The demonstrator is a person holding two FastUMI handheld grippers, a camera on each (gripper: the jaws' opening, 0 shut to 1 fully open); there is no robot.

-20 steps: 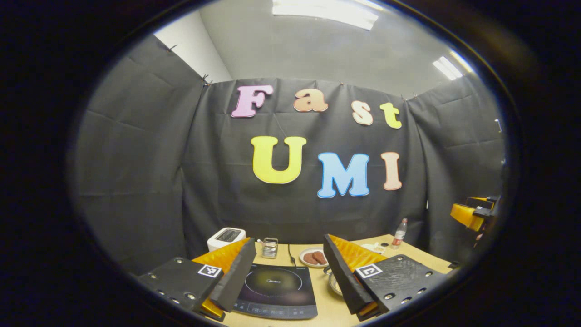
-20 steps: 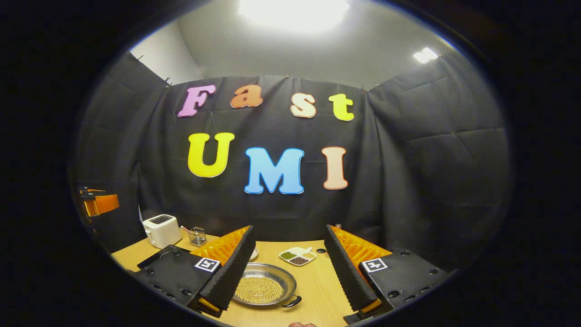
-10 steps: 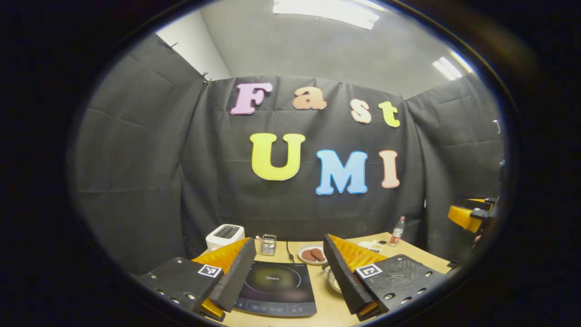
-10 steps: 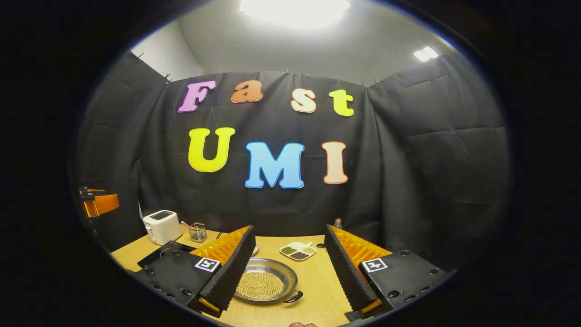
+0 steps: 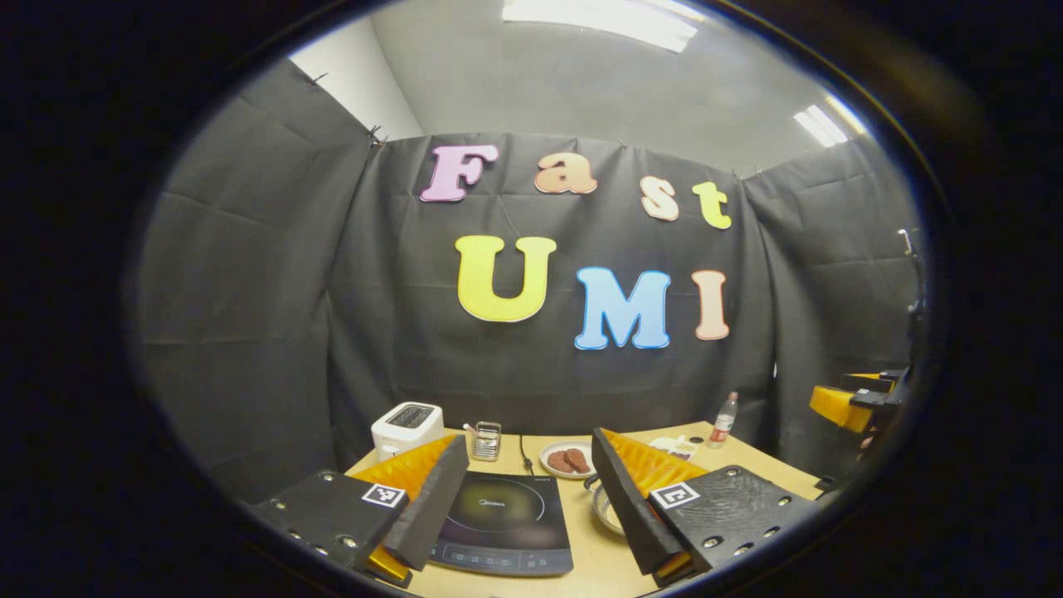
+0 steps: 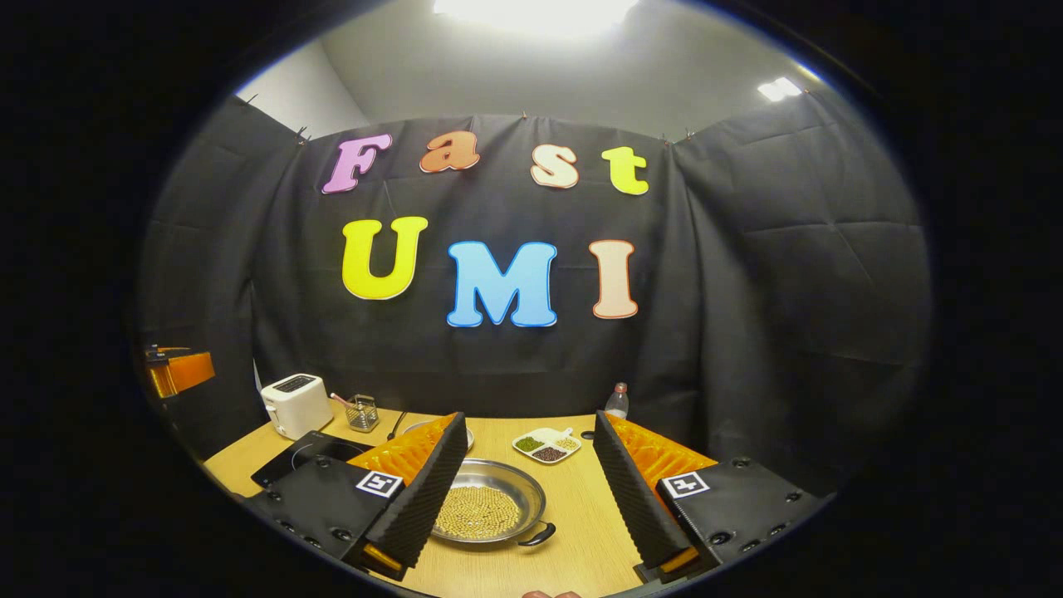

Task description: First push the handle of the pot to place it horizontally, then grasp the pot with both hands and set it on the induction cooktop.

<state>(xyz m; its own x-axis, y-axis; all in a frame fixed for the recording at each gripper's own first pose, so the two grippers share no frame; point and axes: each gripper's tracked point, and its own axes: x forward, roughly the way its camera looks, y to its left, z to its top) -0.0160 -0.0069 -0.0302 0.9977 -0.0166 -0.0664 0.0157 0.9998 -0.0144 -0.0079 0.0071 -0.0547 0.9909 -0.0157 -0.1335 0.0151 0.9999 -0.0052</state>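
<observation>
Half the pot (image 5: pixel 609 508) hides behind the left claw (image 5: pixel 531 507).

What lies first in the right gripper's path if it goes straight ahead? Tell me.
The right gripper, open, points at the pot of beans on the table. It would likely meet the pot first, though depth is uncertain.

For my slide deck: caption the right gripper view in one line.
Open right gripper held above a pan of small beans on the table, cooktop off to its left.
</observation>
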